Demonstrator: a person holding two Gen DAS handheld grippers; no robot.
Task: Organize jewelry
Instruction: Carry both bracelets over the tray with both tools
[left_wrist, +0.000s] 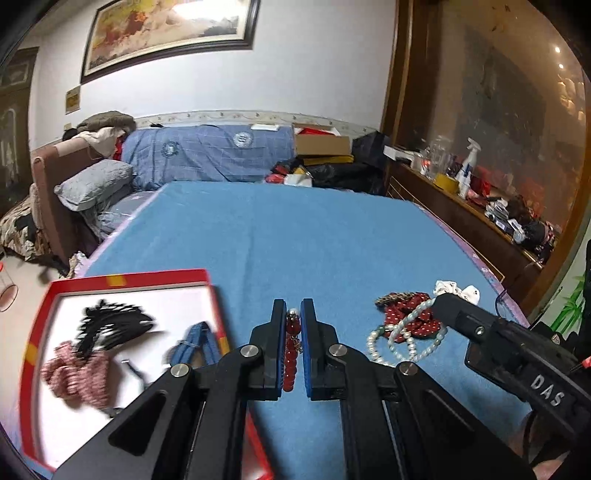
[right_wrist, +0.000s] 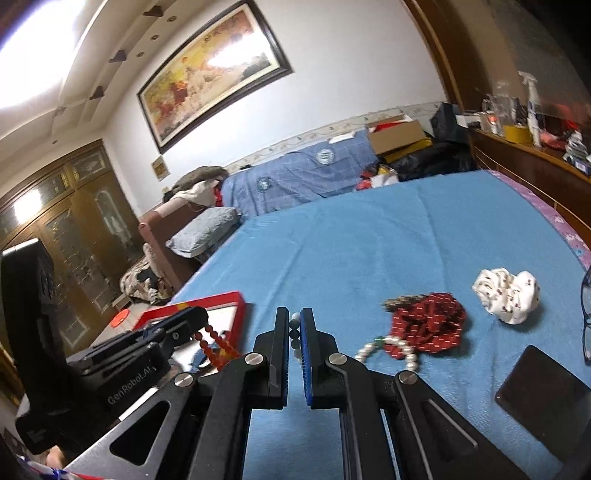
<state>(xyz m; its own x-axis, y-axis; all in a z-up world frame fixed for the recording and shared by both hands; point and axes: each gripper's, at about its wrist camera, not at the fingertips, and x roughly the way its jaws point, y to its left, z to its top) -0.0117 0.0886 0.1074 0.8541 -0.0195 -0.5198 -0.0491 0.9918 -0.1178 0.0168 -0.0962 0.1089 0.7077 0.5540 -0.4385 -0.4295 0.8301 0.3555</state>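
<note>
My left gripper (left_wrist: 293, 306) is shut on a strand of red beads (left_wrist: 290, 362), which hangs between its blue pads above the blue blanket. To its left lies a red-rimmed box (left_wrist: 129, 277) with a white floor, holding a black piece, a pink scrunchie (left_wrist: 79, 373) and a blue item. My right gripper (right_wrist: 294, 314) is shut on a pearl strand (right_wrist: 402, 350), whose loose end trails right over a red dotted scrunchie (right_wrist: 428, 325). A white scrunchie (right_wrist: 506, 295) lies farther right. In the right wrist view the left gripper (right_wrist: 201, 321) shows with the red beads (right_wrist: 216, 343) dangling from it.
A dark phone (right_wrist: 543, 398) and a pair of glasses (right_wrist: 587, 314) lie on the blanket at the right. Pillows (right_wrist: 207, 230) and a folded blue quilt (left_wrist: 207, 151) sit at the far end. A wooden ledge (left_wrist: 461, 206) crowded with bottles runs along the right side.
</note>
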